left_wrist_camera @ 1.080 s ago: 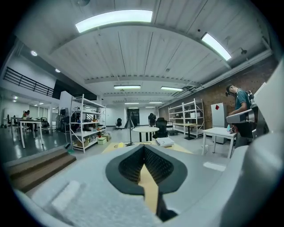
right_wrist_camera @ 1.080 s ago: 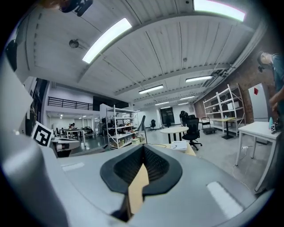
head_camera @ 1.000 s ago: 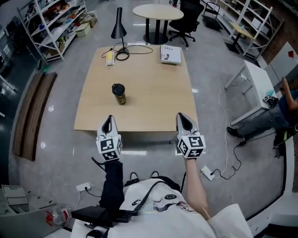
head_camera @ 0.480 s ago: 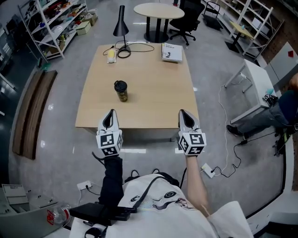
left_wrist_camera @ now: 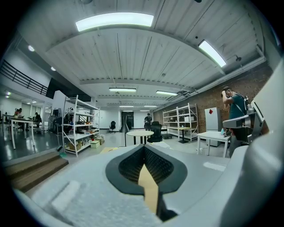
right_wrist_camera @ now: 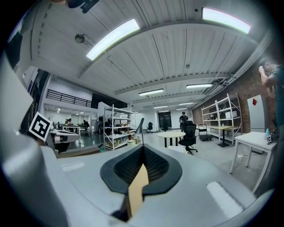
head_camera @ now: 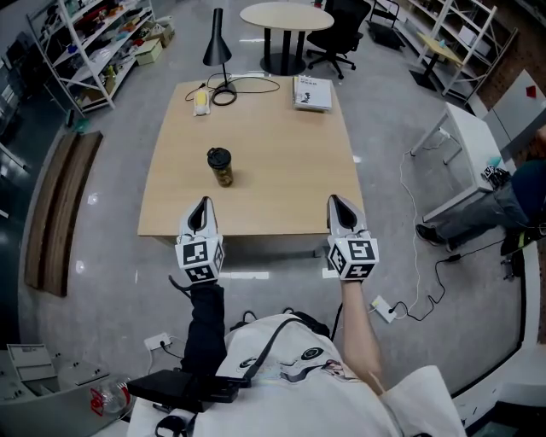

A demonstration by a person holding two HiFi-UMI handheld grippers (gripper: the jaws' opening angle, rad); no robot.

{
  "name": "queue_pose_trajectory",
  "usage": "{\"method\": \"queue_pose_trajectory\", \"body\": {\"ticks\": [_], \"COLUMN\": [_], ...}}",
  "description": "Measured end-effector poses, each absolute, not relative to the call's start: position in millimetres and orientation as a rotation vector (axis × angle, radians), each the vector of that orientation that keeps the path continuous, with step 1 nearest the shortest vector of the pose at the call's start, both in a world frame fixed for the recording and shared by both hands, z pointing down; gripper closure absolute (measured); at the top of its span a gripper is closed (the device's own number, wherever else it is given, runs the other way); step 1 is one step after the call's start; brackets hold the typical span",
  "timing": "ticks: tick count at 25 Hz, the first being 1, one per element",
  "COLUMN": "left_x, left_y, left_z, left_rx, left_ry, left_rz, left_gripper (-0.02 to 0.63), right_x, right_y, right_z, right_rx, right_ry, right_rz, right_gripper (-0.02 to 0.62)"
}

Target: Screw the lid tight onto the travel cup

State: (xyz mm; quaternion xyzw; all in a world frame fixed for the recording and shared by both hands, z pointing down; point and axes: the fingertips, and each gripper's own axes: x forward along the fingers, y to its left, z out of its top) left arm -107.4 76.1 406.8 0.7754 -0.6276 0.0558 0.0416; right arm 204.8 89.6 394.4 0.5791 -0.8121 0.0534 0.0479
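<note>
The travel cup (head_camera: 220, 167), dark with a black lid on top, stands upright on the left middle of the wooden table (head_camera: 281, 162). My left gripper (head_camera: 201, 211) hovers at the table's near edge, shut and empty, well short of the cup. My right gripper (head_camera: 338, 210) is level with it at the near right edge, also shut with nothing held. In the left gripper view the left gripper (left_wrist_camera: 144, 165) shows closed jaws pointing across the room. The right gripper (right_wrist_camera: 143, 163) looks the same in the right gripper view. The cup shows in neither gripper view.
At the table's far end stand a black desk lamp (head_camera: 217, 44) with a coiled cable (head_camera: 225, 96), a small yellow object (head_camera: 201, 103) and a book (head_camera: 312, 94). Beyond are a round table (head_camera: 287, 17), an office chair (head_camera: 340, 32) and shelving (head_camera: 90, 43). A white desk (head_camera: 473, 154) is at right.
The view has shifted slightly; both grippers stay shut at the table's near edge and the cup has not moved.
</note>
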Motion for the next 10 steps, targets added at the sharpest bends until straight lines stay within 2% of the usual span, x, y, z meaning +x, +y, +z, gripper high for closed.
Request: {"method": "queue_pose_trajectory", "body": {"ticks": [10], "left_x": [-106.5], "left_y": [65.8], "left_z": [407.6], "left_rx": [2.381], "left_ry": [-1.903], "left_rz": [0.182], "left_gripper": [0.612], "right_x": [204.0], "right_y": [80.6], "right_z": [395.5], "right_rx": [1.761], "right_ry": [-2.476], "right_rz": [0.165], "right_gripper": [0.600]}}
